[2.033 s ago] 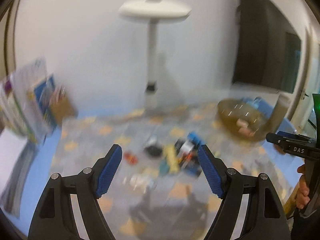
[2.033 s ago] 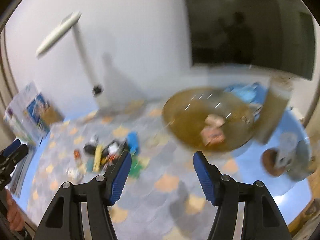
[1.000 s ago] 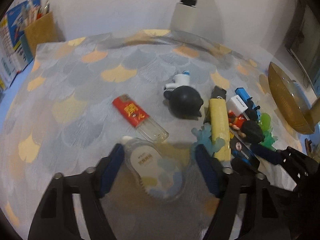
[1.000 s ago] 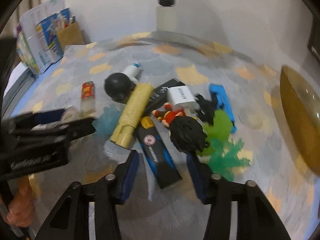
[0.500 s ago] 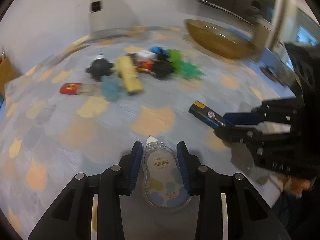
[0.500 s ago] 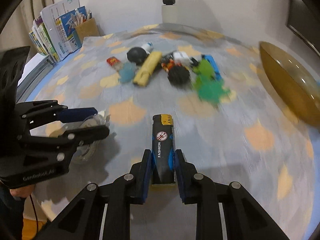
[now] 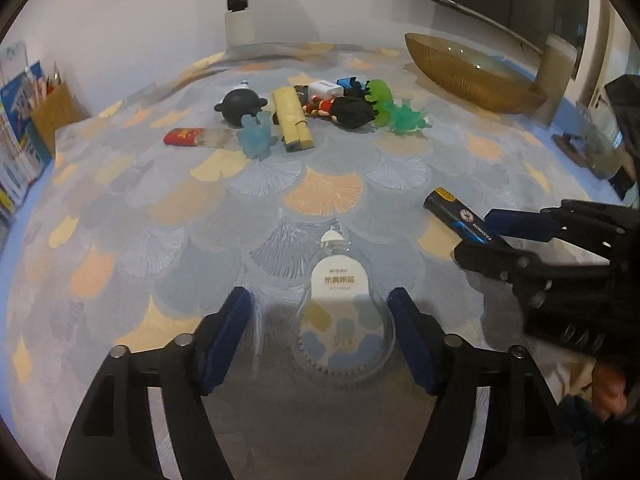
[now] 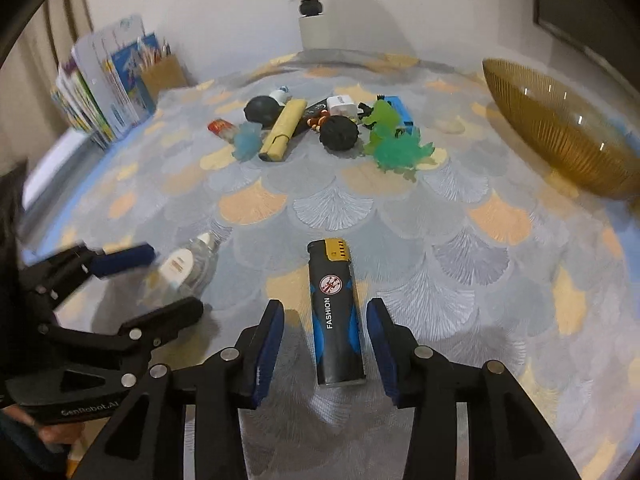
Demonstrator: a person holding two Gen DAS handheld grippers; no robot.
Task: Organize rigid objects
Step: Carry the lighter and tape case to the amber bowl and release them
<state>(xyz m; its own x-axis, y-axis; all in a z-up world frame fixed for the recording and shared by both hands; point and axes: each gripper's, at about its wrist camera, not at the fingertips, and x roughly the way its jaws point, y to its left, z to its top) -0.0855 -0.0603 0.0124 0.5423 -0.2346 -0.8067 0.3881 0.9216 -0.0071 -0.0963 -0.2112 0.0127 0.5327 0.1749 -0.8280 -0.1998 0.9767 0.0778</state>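
A clear correction tape dispenser (image 7: 340, 312) lies flat on the patterned cloth between the fingers of my left gripper (image 7: 318, 296). Its jaws are opening, and the left pad stands well off the dispenser. A black and blue lighter (image 8: 334, 312) lies between the fingers of my right gripper (image 8: 325, 304), whose jaws are also opening with a gap on each side. The right wrist view shows the left gripper (image 8: 172, 280) and the dispenser (image 8: 184, 268) at the left. In the left wrist view, the right gripper (image 7: 476, 236) and the lighter (image 7: 456, 212) are at the right.
Farther back lies a pile: a yellow tube (image 7: 292, 120), a black-haired figure (image 7: 354, 110), a red lighter (image 7: 192, 136), green (image 7: 404, 118) and blue (image 7: 256, 140) toys. An amber bowl (image 7: 468, 76) stands back right. Books and a pen holder (image 8: 100, 92) stand at the left.
Half a second ago each gripper was shut on its item. Both pairs of jaws have since spread, and the dispenser and the lighter now lie loose on the cloth.
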